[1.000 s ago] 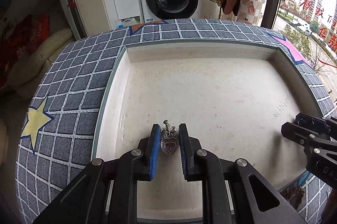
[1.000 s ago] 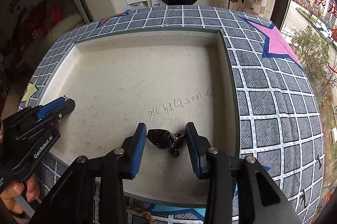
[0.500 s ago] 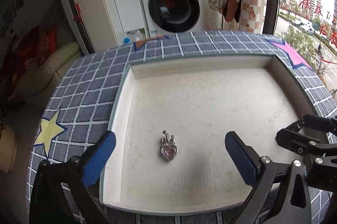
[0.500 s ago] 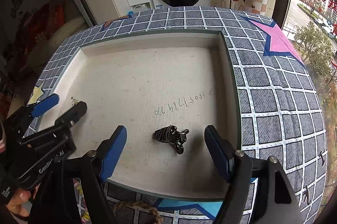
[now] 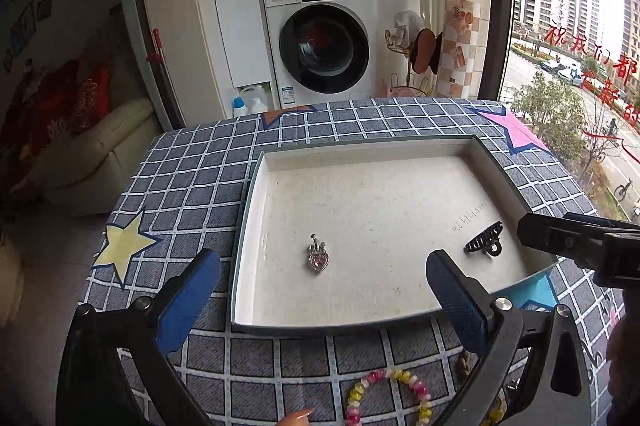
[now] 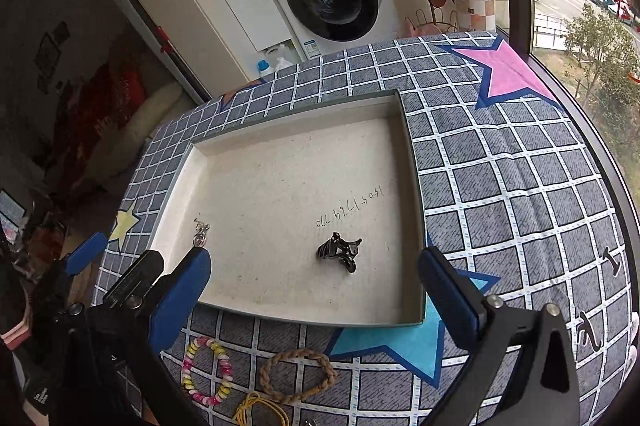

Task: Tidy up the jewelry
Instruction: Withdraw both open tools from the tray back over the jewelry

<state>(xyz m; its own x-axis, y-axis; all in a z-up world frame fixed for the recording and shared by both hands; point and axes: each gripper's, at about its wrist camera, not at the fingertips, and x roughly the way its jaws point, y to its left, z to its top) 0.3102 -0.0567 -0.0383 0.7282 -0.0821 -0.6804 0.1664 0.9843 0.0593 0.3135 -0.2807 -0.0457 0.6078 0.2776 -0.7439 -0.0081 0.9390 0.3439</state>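
Observation:
A silver heart pendant with a pink stone (image 5: 319, 258) (image 6: 199, 235) lies on the left of the shallow white tray (image 5: 249, 226) (image 6: 411, 186). A black hair claw (image 5: 484, 244) (image 6: 340, 252) lies on the tray's right side. My left gripper (image 5: 322, 268) (image 6: 128, 251) hangs open above the tray's near edge, well clear of the pendant. My right gripper (image 6: 314, 260) is also raised over the near edge. Its jaws are opening, and the claw lies loose on the tray below them, touching neither pad. Only one of its fingers (image 5: 560, 232) shows in the left wrist view.
On the checked cloth (image 6: 520, 186) in front of the tray lie a pink-and-yellow bead bracelet (image 5: 384, 398) (image 6: 206, 370), a brown braided bracelet (image 6: 298, 374) and yellow hair ties (image 6: 260, 412). A washing machine (image 5: 324, 50) stands beyond the table.
Both grippers opened, letting go of the pendant and the hair claw, which now rest in the tray. Both grippers rose and pulled back toward the near edge.

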